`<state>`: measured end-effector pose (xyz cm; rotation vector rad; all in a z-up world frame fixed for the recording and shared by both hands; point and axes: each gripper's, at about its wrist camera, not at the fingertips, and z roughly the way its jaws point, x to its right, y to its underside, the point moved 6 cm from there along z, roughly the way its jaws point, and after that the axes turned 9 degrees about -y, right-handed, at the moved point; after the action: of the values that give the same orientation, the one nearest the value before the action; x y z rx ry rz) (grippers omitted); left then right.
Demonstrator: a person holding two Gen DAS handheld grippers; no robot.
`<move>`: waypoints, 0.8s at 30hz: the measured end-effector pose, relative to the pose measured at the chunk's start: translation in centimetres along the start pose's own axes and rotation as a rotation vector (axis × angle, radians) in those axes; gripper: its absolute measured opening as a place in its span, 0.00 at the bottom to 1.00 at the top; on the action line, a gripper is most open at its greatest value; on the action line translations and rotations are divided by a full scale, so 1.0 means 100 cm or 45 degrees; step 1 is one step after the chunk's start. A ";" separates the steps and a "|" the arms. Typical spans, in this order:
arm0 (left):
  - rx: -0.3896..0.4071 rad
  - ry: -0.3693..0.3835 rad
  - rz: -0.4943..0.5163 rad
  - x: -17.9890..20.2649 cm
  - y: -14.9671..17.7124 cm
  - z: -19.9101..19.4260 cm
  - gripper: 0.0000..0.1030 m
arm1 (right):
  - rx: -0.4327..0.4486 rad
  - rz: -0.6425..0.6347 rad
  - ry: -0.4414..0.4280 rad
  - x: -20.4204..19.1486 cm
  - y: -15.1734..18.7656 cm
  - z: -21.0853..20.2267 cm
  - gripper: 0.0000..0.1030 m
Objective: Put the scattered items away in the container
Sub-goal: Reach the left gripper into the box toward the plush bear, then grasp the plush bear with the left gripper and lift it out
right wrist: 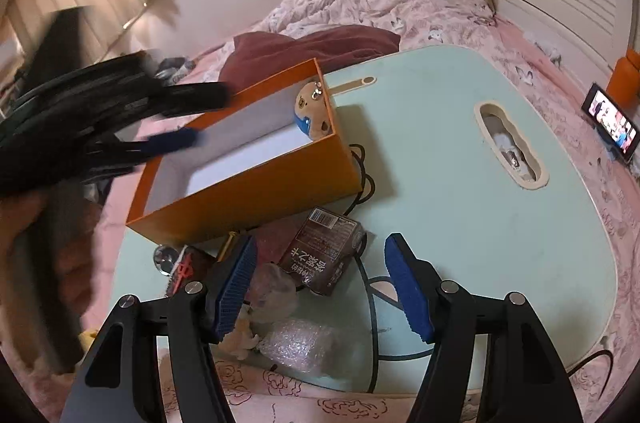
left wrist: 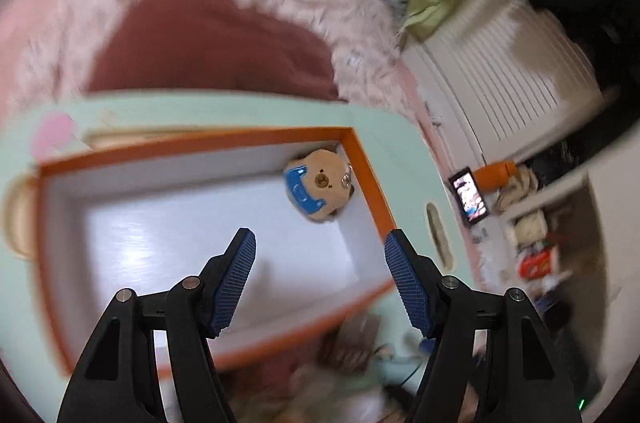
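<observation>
Beside orange box (right wrist: 256, 191), brown carton (right wrist: 324, 251), cable (right wrist: 370, 307) (bubble wrap (right wrist: 296, 343) nearer)

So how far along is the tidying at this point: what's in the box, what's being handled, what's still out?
Done: one plush toy lies in a corner of the orange box. In hand: nothing; the left gripper is open and empty above the box, and the right gripper is open over the pile. Left: the brown carton, a bubble-wrap packet, a small pale toy and other bits on the green table.
</observation>
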<state>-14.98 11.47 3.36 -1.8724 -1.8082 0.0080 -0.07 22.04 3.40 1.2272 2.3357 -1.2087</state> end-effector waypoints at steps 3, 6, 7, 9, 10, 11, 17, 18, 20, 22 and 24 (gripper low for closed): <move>-0.060 0.069 -0.148 0.003 -0.012 0.027 0.66 | -0.012 0.017 -0.019 0.004 0.000 -0.001 0.65; -0.009 0.011 -0.127 0.012 -0.022 0.039 0.66 | -0.015 0.036 -0.030 0.008 0.001 -0.002 0.65; 0.002 -0.030 -0.129 0.013 -0.024 0.043 0.66 | -0.017 0.039 -0.033 0.009 0.001 -0.002 0.65; -0.036 -0.037 -0.151 0.014 -0.023 0.053 0.66 | -0.023 0.042 -0.037 0.010 0.002 -0.002 0.65; -0.065 -0.051 -0.166 0.011 -0.022 0.058 0.65 | -0.023 0.046 -0.038 0.011 0.002 -0.002 0.65; -0.085 -0.052 -0.191 0.008 -0.020 0.062 0.62 | -0.022 0.050 -0.042 0.011 0.003 -0.003 0.65; -0.052 0.032 -0.250 0.006 -0.022 0.063 0.62 | -0.037 0.072 -0.059 0.012 0.004 -0.001 0.65; -0.068 0.037 -0.251 0.008 -0.023 0.065 0.62 | -0.041 0.072 -0.060 0.012 0.004 0.000 0.65; -0.106 0.003 -0.209 0.011 -0.025 0.074 0.62 | -0.049 0.071 -0.059 0.012 0.006 0.001 0.65; -0.106 -0.084 -0.110 0.015 -0.023 0.077 0.49 | -0.053 0.072 -0.057 0.011 0.007 0.001 0.65; -0.113 -0.122 -0.025 0.016 -0.023 0.076 0.36 | -0.054 0.074 -0.057 0.011 0.007 0.001 0.65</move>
<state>-19.65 15.62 -1.75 -1.9453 -1.9200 0.0100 -0.22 22.82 2.31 1.2329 2.2658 -1.1502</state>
